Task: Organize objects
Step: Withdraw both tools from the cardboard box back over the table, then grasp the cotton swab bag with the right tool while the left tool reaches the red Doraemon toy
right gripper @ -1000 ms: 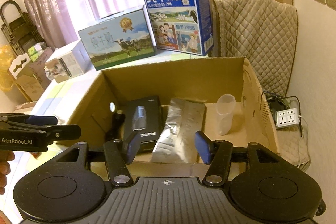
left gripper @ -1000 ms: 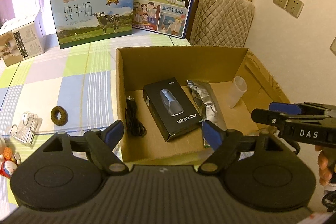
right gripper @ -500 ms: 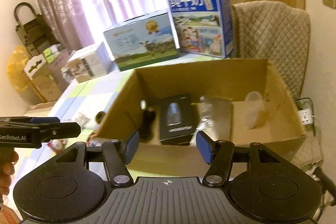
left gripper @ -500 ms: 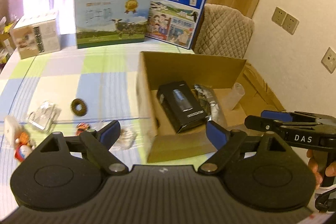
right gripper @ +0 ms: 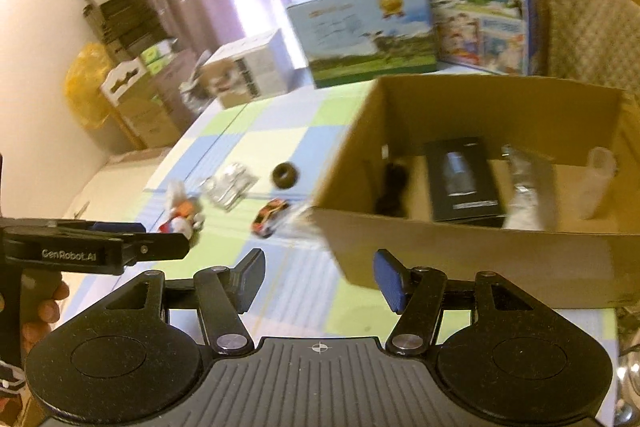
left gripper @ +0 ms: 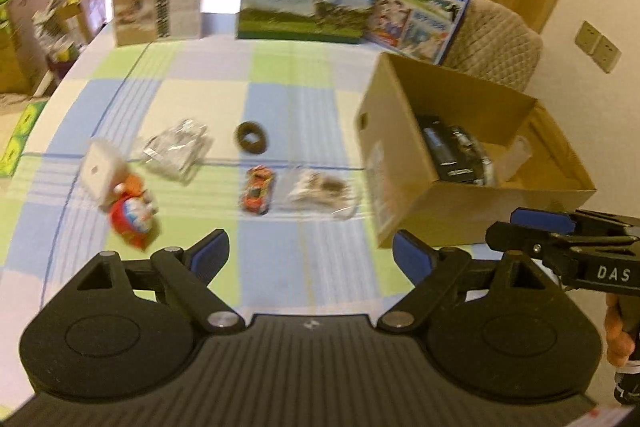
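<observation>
Both grippers, left (left gripper: 310,255) and right (right gripper: 319,279), hover level above the table (left gripper: 280,267) (fingers apart, empty).

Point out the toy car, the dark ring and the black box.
toy car (left gripper: 257,189), left wrist view, on its roof.
dark ring (left gripper: 251,137), left wrist view, on its band, left of the hole.
black box (right gripper: 460,179), right wrist view, on its top face, inside the carton.
</observation>
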Available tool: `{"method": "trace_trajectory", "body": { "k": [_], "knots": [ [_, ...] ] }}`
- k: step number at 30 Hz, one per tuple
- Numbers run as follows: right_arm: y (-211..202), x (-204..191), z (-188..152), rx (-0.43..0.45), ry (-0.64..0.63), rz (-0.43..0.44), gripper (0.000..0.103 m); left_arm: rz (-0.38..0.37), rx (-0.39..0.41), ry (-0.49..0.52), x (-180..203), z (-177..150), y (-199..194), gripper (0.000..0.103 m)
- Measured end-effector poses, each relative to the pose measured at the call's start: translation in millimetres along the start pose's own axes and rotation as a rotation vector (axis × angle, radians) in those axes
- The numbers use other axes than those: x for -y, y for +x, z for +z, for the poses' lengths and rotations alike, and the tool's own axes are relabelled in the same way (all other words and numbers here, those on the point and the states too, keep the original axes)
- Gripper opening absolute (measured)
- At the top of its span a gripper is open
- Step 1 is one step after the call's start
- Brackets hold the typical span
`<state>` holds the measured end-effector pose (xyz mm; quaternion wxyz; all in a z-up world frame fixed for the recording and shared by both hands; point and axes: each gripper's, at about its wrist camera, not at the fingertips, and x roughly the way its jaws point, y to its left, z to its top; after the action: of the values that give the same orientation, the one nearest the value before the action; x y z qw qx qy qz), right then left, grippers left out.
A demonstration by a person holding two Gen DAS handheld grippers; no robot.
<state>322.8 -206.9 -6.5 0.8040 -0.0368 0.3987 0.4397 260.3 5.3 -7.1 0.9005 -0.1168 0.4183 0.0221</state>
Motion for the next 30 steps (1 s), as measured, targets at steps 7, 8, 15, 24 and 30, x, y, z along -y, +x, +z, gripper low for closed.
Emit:
{"method": "trace_trajectory", "body": {
  "k": [7, 8, 15, 24, 30],
  "knots": [
    [35.2, -35.4, -3.4, -0.042, -0.060, 0.011, 0.057, 0.049, -0.014, -0.052, -41.7, -4.3, -5.3, 0.087],
    [39.3, -39.4, -4.4, -0.049, -0.068, 0.010, 0.057, 0.057, -0.015, -0.058, -47.6, -5.0, -5.6, 0.087],
    [76.7, -61.5, -9.5, -0.100, -0.105, -0.030, 0.057, 0.095, -0.032, -0.095, -86.0, -8.8, -3.9, 0.087],
    [111.9, -77.0, -8.0, -0.112, -0.116, -0.122, 0.040, 0.132, -0.053, -0.116, -128.4, -6.7, 3.8, 0.087],
    [140.8, -80.6, 6.8, -0.083, -0.110, -0.218, 0.021, 0.169, -0.050, -0.126, -157.9, 0.6, 12.0, 0.087]
  ]
}}
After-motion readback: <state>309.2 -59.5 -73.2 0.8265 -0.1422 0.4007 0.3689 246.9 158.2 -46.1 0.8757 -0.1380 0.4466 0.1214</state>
